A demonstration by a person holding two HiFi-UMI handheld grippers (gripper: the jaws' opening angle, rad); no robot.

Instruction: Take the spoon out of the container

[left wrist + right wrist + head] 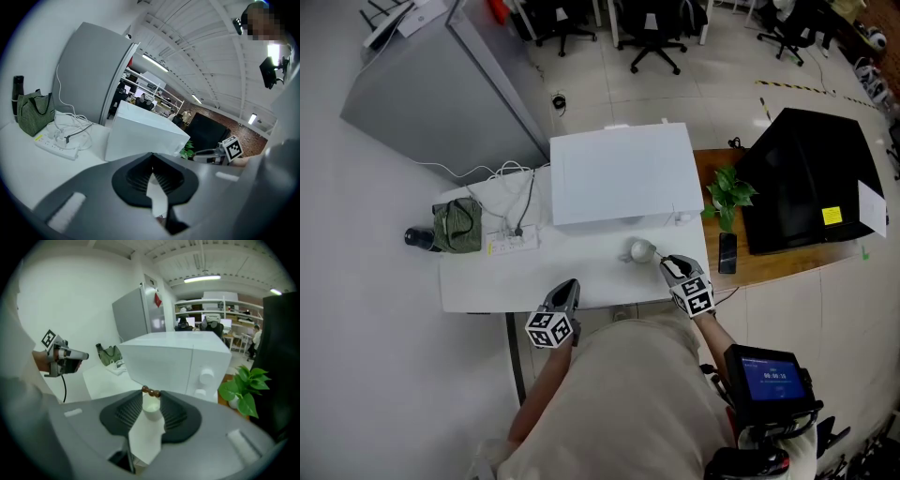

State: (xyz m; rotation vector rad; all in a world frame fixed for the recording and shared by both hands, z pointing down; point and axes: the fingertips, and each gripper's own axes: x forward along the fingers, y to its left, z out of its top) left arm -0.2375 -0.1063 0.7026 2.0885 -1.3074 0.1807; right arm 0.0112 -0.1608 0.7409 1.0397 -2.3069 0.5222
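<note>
A small white container point(639, 250) stands on the white table point(487, 281), in front of the white appliance. My right gripper point(666, 263) hovers just right of it, above the table. In the right gripper view its jaws point(151, 392) are shut on a thin brown beaded spoon handle point(151, 391) that lies across the tips. The container point(151, 409) shows below through the gap. The spoon's bowl is hidden. My left gripper point(570, 284) rests at the table's near edge with its tips together and nothing between them point(151, 157).
A white box-shaped appliance point(623, 173) fills the table's back. A striped green bag point(457, 225), a dark bottle point(417, 237) and a power strip with cables point(514, 242) sit at the left. A potted plant point(728, 195), a phone point(727, 251) and a black case point(811, 178) stand on the wooden desk to the right.
</note>
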